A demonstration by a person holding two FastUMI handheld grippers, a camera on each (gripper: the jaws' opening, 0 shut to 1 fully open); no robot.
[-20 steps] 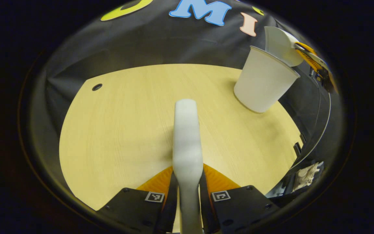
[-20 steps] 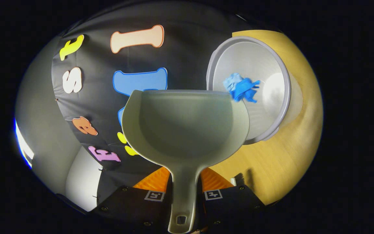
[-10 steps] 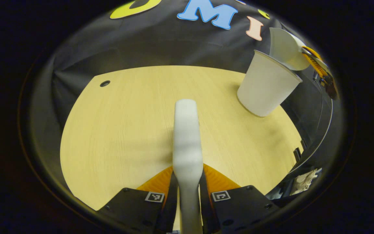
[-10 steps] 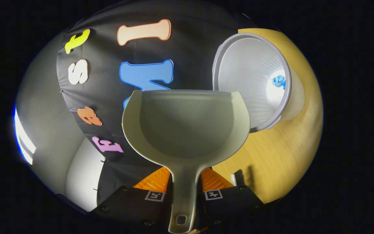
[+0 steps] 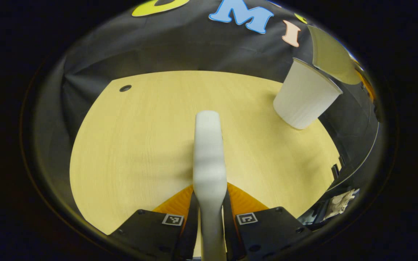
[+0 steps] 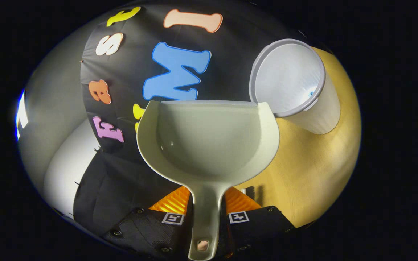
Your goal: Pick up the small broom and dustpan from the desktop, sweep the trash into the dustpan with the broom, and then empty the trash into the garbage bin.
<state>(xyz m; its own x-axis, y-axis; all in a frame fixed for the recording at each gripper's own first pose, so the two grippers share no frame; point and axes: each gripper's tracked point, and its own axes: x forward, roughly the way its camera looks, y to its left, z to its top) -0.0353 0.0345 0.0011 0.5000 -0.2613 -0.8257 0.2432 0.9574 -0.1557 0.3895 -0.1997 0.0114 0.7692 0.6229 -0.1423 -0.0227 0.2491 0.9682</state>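
Beside the white garbage bin [image 6: 296,87], the pale dustpan [image 6: 209,141] looks empty.

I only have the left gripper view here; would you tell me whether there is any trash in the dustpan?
Observer: No, in the right gripper view the dustpan has a bare, empty scoop.
Operator: Thank you. Is any trash visible inside the bin?
Observer: Yes, a small blue scrap shows inside the garbage bin.
Operator: And how is the dustpan held?
Observer: The right gripper is shut on its handle.
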